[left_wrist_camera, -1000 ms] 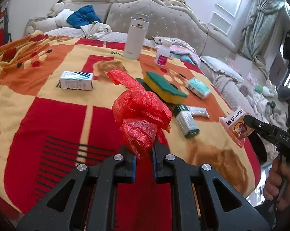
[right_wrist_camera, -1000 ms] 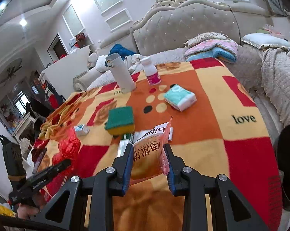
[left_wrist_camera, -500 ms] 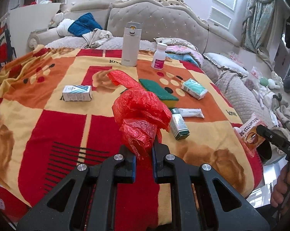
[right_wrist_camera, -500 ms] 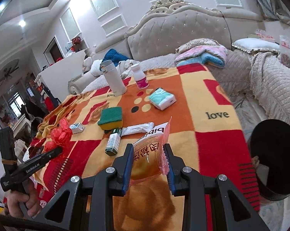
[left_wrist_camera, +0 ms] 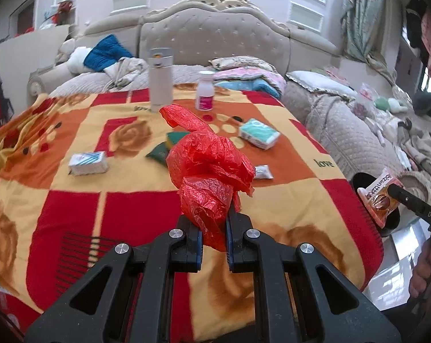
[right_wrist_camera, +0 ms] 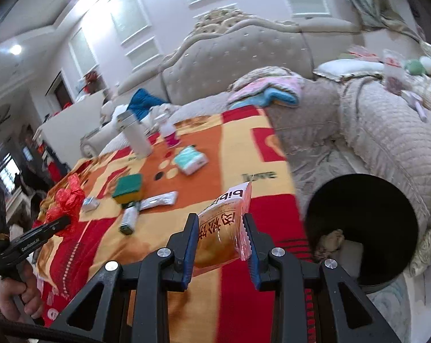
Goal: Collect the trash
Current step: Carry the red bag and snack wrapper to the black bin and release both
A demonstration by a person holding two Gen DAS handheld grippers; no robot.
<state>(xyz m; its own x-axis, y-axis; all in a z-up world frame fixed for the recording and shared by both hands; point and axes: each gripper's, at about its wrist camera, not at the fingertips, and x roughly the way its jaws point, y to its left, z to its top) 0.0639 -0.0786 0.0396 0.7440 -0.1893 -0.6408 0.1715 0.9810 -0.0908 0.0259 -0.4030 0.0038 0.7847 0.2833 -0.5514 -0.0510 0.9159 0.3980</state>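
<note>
both angled downward: left gripper (left_wrist_camera: 214,237) clamps red bag (left_wrist_camera: 208,171), right gripper (right_wrist_camera: 219,243) clamps snack packet (right_wrist_camera: 221,228).

Both tongs (left_wrist_camera: 213,237) (right_wrist_camera: 219,240) clamped, angled down

The left gripper (left_wrist_camera: 214,235) pinches a red bag (left_wrist_camera: 208,171) over the blanket (left_wrist_camera: 72,208); the right gripper (left_wrist_camera: 392,193) (far right) holds a snack packet (left_wrist_camera: 379,197).
</note>
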